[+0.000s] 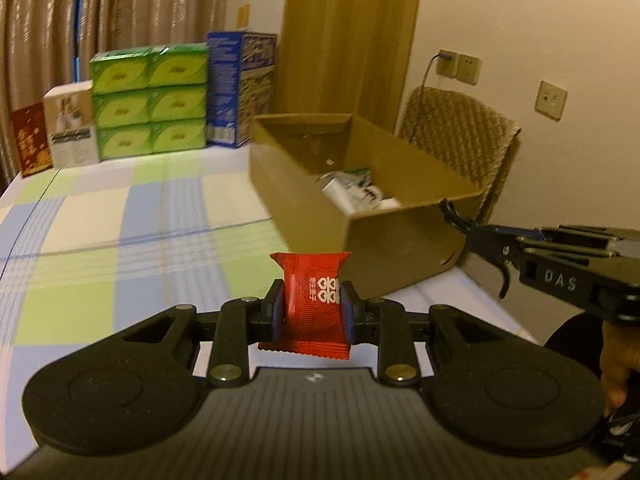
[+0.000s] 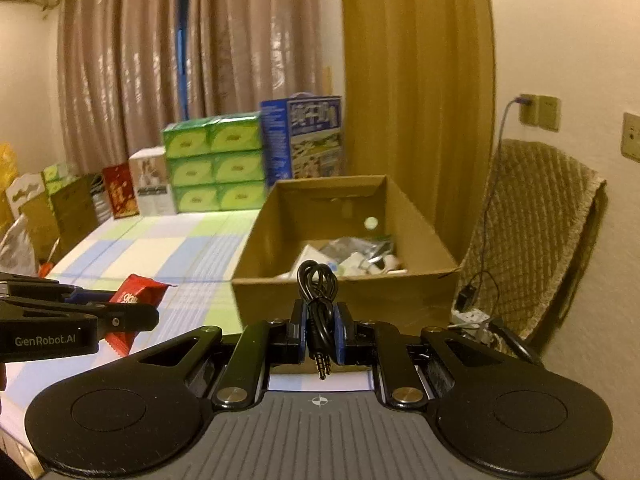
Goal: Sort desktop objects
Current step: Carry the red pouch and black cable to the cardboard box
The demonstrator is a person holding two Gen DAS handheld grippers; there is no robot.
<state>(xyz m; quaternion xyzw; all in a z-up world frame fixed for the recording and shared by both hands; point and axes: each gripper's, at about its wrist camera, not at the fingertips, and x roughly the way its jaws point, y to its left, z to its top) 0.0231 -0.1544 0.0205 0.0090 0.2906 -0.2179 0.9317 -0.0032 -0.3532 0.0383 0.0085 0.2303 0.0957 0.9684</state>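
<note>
My left gripper is shut on a red snack packet and holds it above the checked tablecloth, just short of the open cardboard box. The packet also shows in the right wrist view. My right gripper is shut on a coiled black audio cable, its plugs hanging down, in front of the box's near wall. The right gripper shows at the right of the left wrist view. The box holds several white and green packets.
Stacked green tissue packs, a blue carton and smaller boxes line the table's far edge by the curtain. A chair with a woven cover stands right of the box. More bags sit at the far left.
</note>
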